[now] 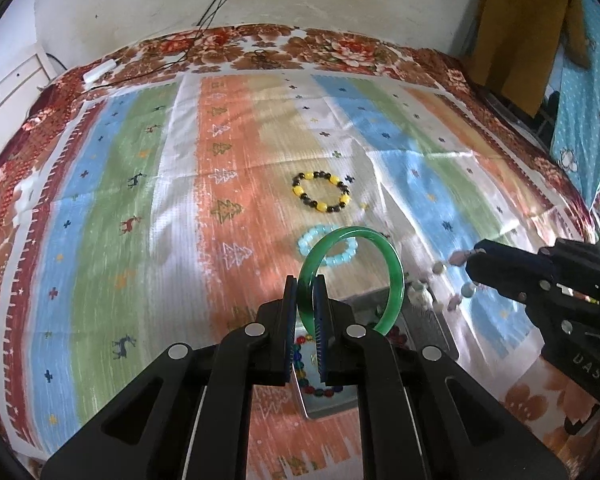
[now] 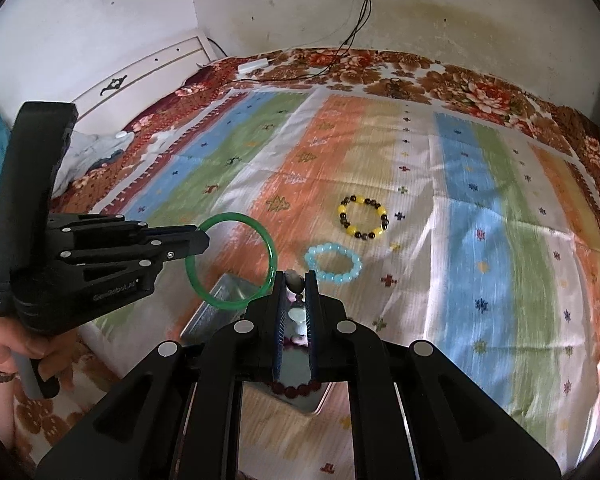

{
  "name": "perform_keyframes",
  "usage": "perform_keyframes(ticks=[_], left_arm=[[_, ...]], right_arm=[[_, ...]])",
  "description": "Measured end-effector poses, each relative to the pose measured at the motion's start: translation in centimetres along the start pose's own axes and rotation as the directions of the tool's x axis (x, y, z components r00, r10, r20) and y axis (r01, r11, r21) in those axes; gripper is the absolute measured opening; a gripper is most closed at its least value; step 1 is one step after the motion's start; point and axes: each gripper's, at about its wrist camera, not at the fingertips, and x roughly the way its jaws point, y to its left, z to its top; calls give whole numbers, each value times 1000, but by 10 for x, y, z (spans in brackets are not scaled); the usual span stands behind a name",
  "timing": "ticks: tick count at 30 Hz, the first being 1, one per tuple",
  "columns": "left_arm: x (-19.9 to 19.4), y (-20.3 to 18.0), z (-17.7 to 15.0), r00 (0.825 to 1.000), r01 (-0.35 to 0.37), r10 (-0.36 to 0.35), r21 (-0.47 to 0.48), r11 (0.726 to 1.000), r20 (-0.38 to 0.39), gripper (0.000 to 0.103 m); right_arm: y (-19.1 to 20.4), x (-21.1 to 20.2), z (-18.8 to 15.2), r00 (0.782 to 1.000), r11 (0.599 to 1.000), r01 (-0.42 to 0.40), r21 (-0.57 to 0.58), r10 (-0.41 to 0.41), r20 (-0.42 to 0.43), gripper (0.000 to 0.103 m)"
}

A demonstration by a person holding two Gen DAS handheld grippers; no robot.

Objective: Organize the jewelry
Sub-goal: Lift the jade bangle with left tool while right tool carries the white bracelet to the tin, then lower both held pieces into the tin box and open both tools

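The left gripper (image 1: pixel 309 280) was clamped tight on a smooth, glassy green bangle (image 1: pixel 396 276), its blue ribbed pads pinching one side of the ring so the rest stood up clear of the bedspread (image 1: pixel 120 168). The right gripper (image 2: pixel 296 276) was nearly closed too, with a strand of pale, mixed-colour beads (image 2: pixel 294 280) caught between its pads and trailing down (from the left camera you could see that bead strand dangling off the tip in a blurry loop). A hand (image 2: pixel 24 344) with a bracelet on its wrist gripped the left tool's handle.

Right under both grippers sat a shiny rectangular metal tin (image 2: pixel 212 308), open on top. Inside the tin was a bracelet of multicoloured round beads (image 1: pixel 300 354) in red, blue and green; the right camera also caught dark red beads (image 2: pixel 296 390) near its lower edge, can't tell if it's the same piece.

Further out on the cloth, two bracelets lay flat and apart from each other: a light blue one (image 2: pixel 334 262) of translucent round beads, nearer the tin, and beyond it a yellow and black beaded one (image 2: pixel 364 217). The bedspread was striped orange, blue, green and white with little tree and deer prints and a floral border.
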Motion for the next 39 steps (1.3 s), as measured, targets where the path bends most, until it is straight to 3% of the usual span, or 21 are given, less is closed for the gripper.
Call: perform_keyframes(ticks=[18, 20, 23, 27, 29, 37, 39], left_arm=[[1, -18, -26, 999, 1, 1, 42, 999, -42, 10], [2, -15, -25, 999, -11, 12, 31, 999, -40, 12], [1, -10, -24, 999, -27, 27, 18, 999, -31, 14], [6, -1, -19, 998, -41, 41, -10, 999, -39, 19], [10, 1, -16, 998, -43, 42, -13, 999, -47, 25], [21, 2, 0, 998, -40, 40, -5, 999, -45, 33], [25, 0, 4, 998, -41, 41, 1, 999, -44, 37]], right_arm=[[5, 0, -24, 999, 1000, -17, 3, 18, -46, 10], [3, 2, -23, 999, 1000, 8, 3, -7, -48, 13], [0, 3, -23, 999, 1000, 22, 3, -22, -46, 28], [-2, 6, -21, 999, 999, 32, 7, -32, -40, 35], [-5, 9, -20, 998, 999, 42, 8, -42, -46, 36], [-20, 20, -11, 998, 998, 47, 39, -45, -52, 38], [-25, 23, -7, 997, 997, 54, 50, -52, -49, 42]])
